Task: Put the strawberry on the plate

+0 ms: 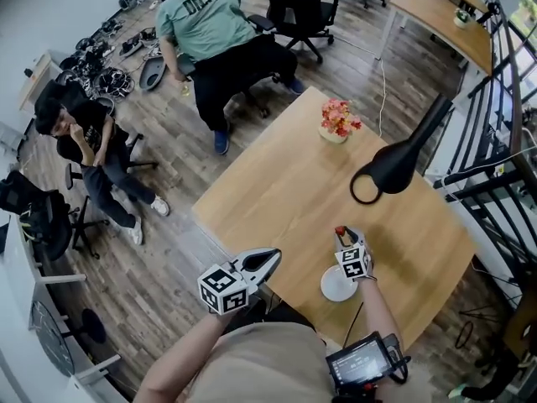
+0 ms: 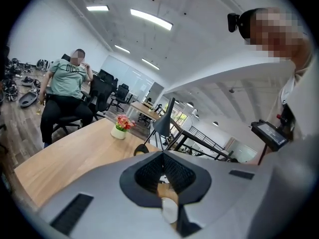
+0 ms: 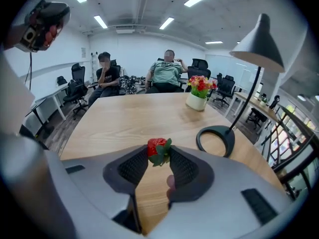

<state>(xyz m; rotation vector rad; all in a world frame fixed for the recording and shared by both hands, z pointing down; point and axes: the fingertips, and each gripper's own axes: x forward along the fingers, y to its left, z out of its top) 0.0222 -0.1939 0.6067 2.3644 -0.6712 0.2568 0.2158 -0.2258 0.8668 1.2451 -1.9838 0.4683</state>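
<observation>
A red strawberry (image 3: 154,147) with green leaves is pinched between the fingertips of my right gripper (image 3: 158,153), held in the air above the wooden table (image 3: 124,118). In the head view the same gripper (image 1: 341,234) hangs just beyond the small white plate (image 1: 334,288), which lies near the table's front edge, and the strawberry (image 1: 340,230) shows as a red speck at its tip. My left gripper (image 1: 273,259) is off the table's left front edge, its jaws together with nothing in them. In the left gripper view, the plate (image 2: 169,210) shows through the gap behind the shut tips (image 2: 162,154).
A black desk lamp with a ring base (image 1: 367,188) stands right of the table's middle. A pot of flowers (image 1: 337,122) sits at the far edge. Two people (image 1: 220,32) sit on chairs beyond the table. A railing (image 1: 503,166) runs along the right.
</observation>
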